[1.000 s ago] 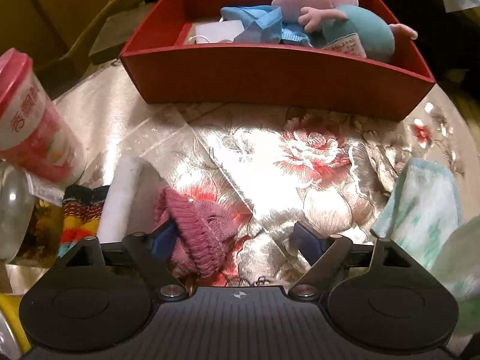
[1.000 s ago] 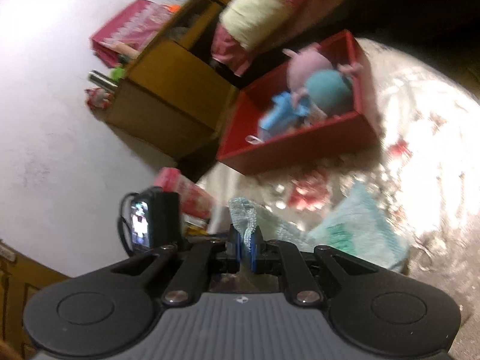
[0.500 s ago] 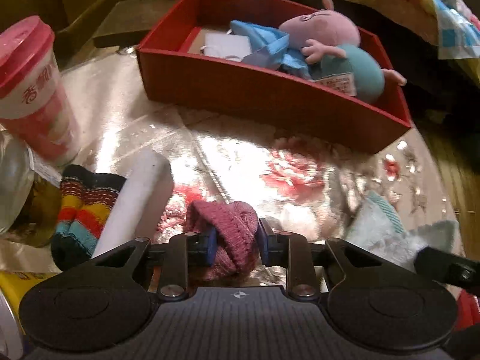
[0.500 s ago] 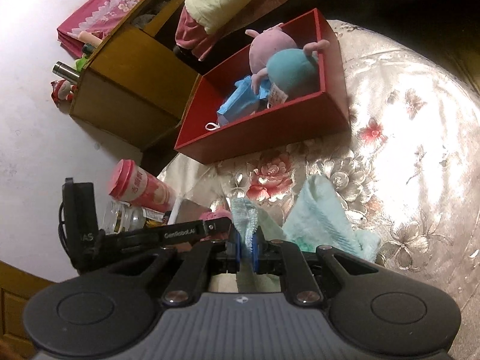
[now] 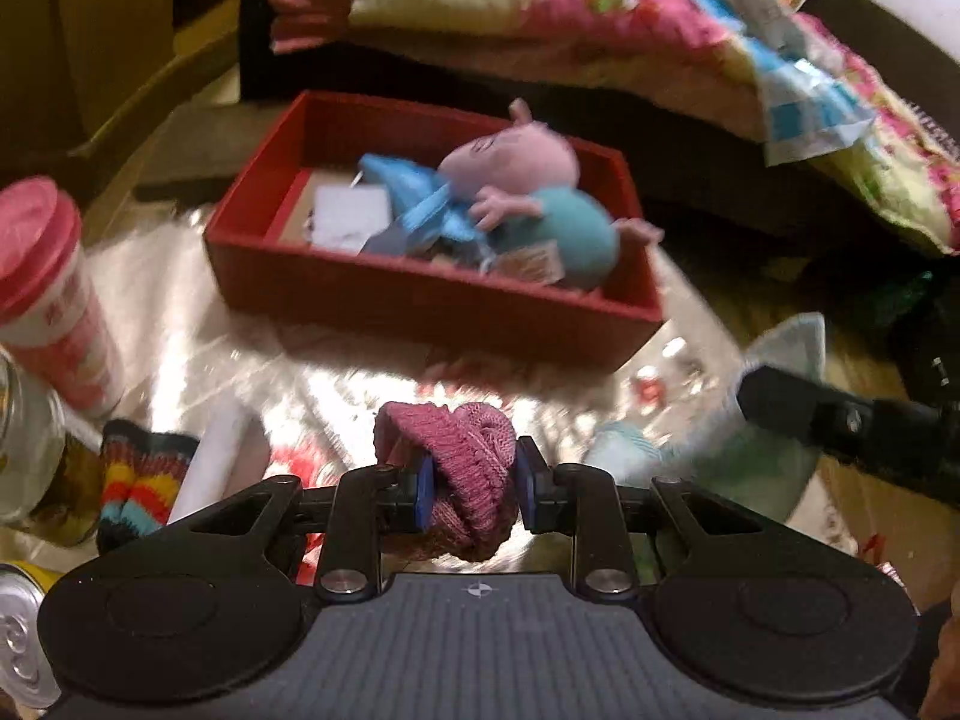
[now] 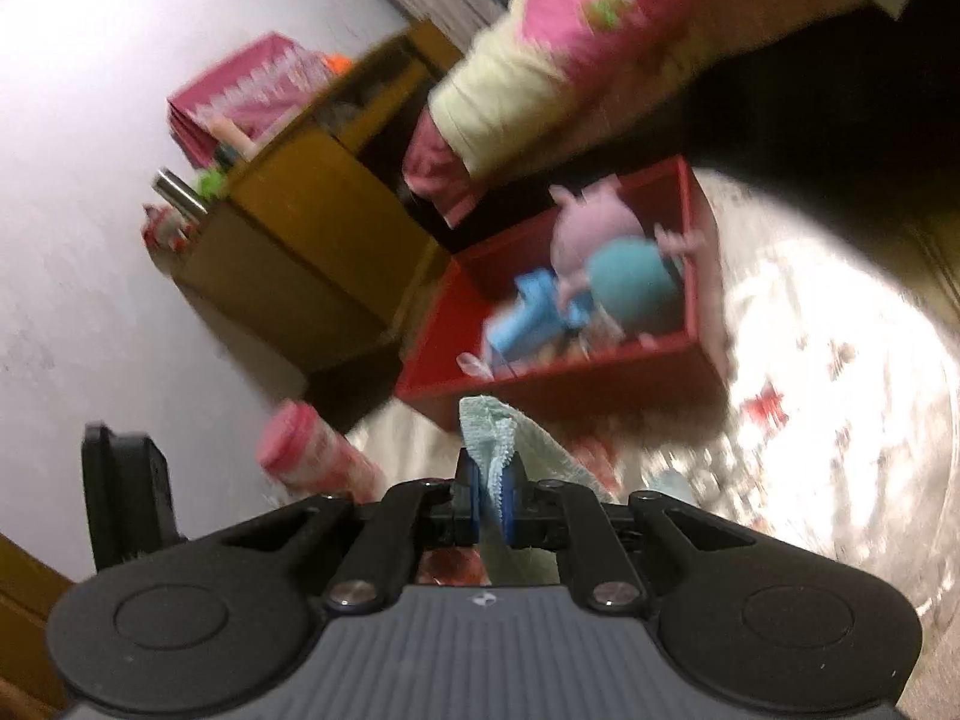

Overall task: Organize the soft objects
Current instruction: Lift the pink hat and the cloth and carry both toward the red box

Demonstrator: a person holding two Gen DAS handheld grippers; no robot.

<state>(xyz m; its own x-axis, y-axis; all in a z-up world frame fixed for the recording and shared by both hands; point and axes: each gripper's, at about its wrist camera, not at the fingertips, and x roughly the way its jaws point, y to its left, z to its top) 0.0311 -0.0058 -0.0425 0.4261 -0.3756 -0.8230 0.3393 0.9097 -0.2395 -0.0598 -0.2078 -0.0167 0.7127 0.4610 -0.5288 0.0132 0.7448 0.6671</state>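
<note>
My left gripper (image 5: 474, 489) is shut on a pink knitted hat (image 5: 462, 462) and holds it above the shiny flowered tablecloth (image 5: 240, 360). My right gripper (image 6: 492, 501) is shut on a pale green towel (image 6: 510, 450), which hangs from it; the towel also shows in the left wrist view (image 5: 750, 456). Ahead stands a red box (image 5: 420, 300) that holds a pink and teal plush pig (image 5: 540, 192) and a blue cloth (image 5: 420, 204). The box shows in the right wrist view too (image 6: 570, 378).
A striped sock (image 5: 141, 480) and a white roll (image 5: 210, 456) lie at the left. A pink-lidded cup (image 5: 48, 294), a glass jar (image 5: 30, 450) and a can (image 5: 18, 630) stand at the left edge. A bed with a quilt (image 5: 570, 18) lies behind the box. A wooden cabinet (image 6: 288, 240) stands at the left.
My left gripper closed on the pink hat and lifted it off the table. My right gripper rose with the towel. Both views now tilt up toward the box.
</note>
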